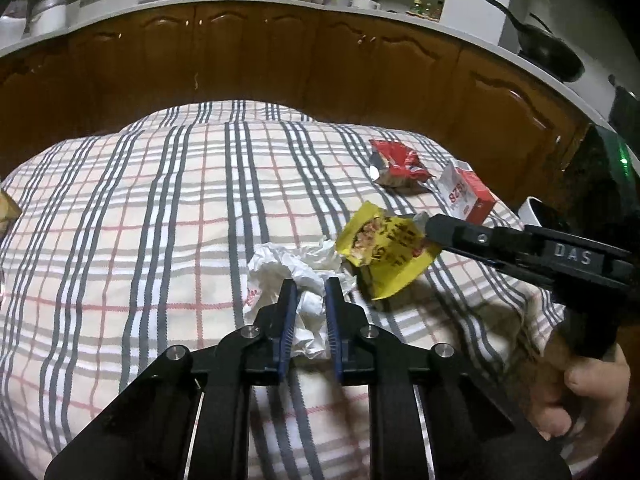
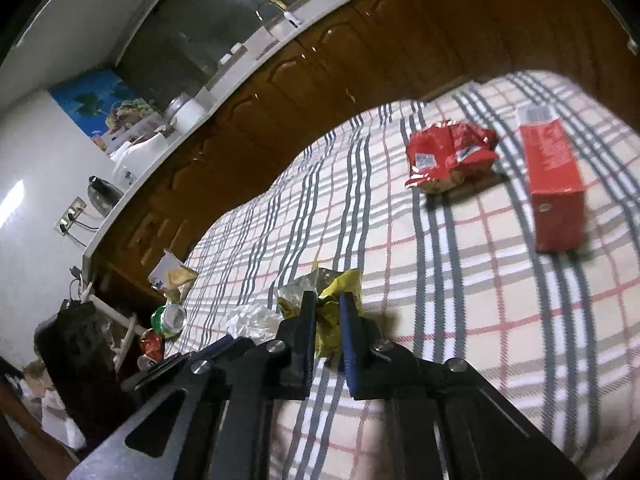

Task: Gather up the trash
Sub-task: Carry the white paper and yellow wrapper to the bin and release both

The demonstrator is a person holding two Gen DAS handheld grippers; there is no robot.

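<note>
On the plaid tablecloth (image 1: 160, 220) lies a crumpled white paper wad (image 1: 288, 264), and my left gripper (image 1: 311, 294) is shut on it, its blue pads pressing both sides. Just to the right, a yellow snack wrapper (image 1: 384, 252) is pinched at its right edge by my right gripper (image 1: 430, 228), held by a hand (image 1: 580, 392). The right wrist view shows that gripper (image 2: 327, 304) shut on the crumpled yellow wrapper (image 2: 340, 288), with the white wad (image 2: 252, 320) to its left. A red wrapper (image 2: 448, 156) and a red carton (image 2: 554, 184) lie farther off.
The red wrapper (image 1: 396, 164) and red carton (image 1: 468, 196) sit near the table's far right, next to a white cup (image 1: 532, 208). A green can (image 2: 170, 320) and a red can (image 2: 152, 346) lie at the cloth's left edge. Wooden cabinets (image 1: 280, 60) stand behind the table.
</note>
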